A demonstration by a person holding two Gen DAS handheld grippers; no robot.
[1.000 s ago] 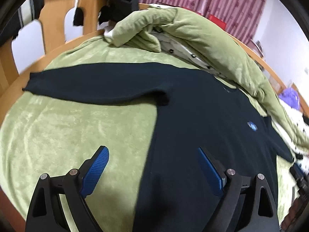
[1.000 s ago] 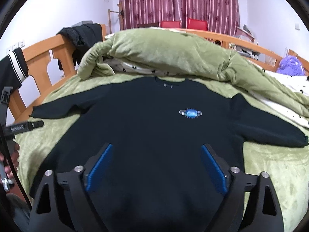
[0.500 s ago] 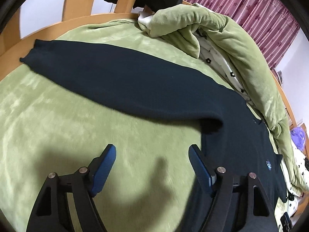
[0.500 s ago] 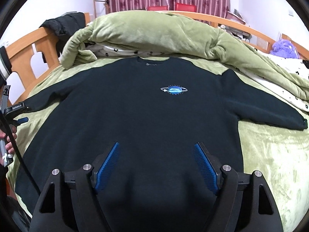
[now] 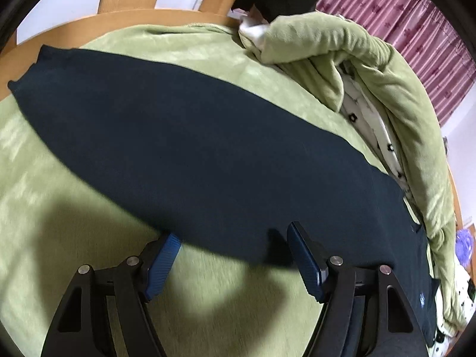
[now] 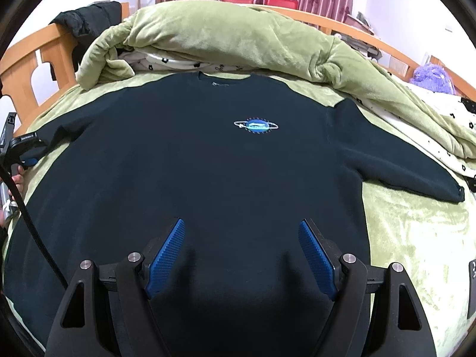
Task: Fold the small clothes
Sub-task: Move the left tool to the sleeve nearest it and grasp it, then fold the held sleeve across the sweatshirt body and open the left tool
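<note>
A dark navy sweatshirt (image 6: 208,163) with a small blue chest logo (image 6: 256,125) lies flat, front up, on a green bed cover, both sleeves spread out. In the left wrist view its left sleeve (image 5: 178,139) stretches across the frame. My left gripper (image 5: 233,238) is open, low at the sleeve's near edge close to the armpit, holding nothing. My right gripper (image 6: 241,232) is open and empty above the sweatshirt's lower body. The left gripper also shows at the right wrist view's left edge (image 6: 25,148).
A bunched green quilt (image 6: 238,35) with white flowered lining lies behind the collar. A wooden bed frame (image 6: 32,56) with dark clothes on it stands at the left. A purple plush toy (image 6: 431,78) is at the far right. Red curtains hang behind.
My left gripper has moved left and down from the sweatshirt's body to the left sleeve's near edge. My right gripper has come closer and lower over the sweatshirt. Both stayed open.
</note>
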